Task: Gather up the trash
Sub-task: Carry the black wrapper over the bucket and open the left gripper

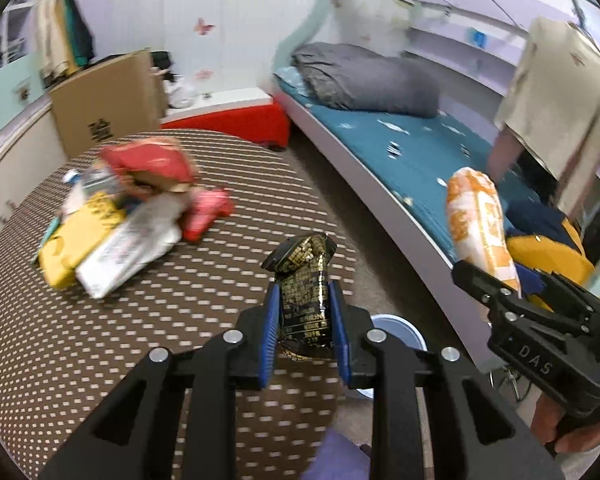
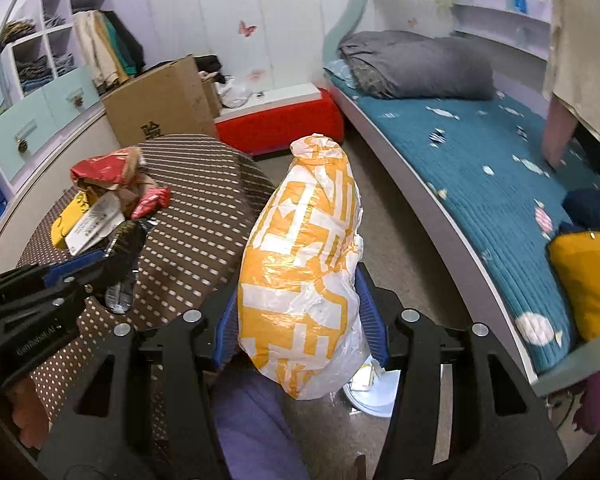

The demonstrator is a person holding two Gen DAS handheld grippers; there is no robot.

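While the black-and-gold wrapper (image 1: 304, 280) is clamped between the blue pads of the left gripper (image 1: 305, 334), its jaws closed on it above the counter (image 1: 180, 320) edge, the right gripper (image 2: 300, 320) holds the orange-and-white plastic bag (image 2: 300, 264), jaws closed on its sides over the floor. A pile of wrappers (image 1: 120, 216) lies farther back on the dotted counter. A bed (image 2: 480, 184) stands to the right.
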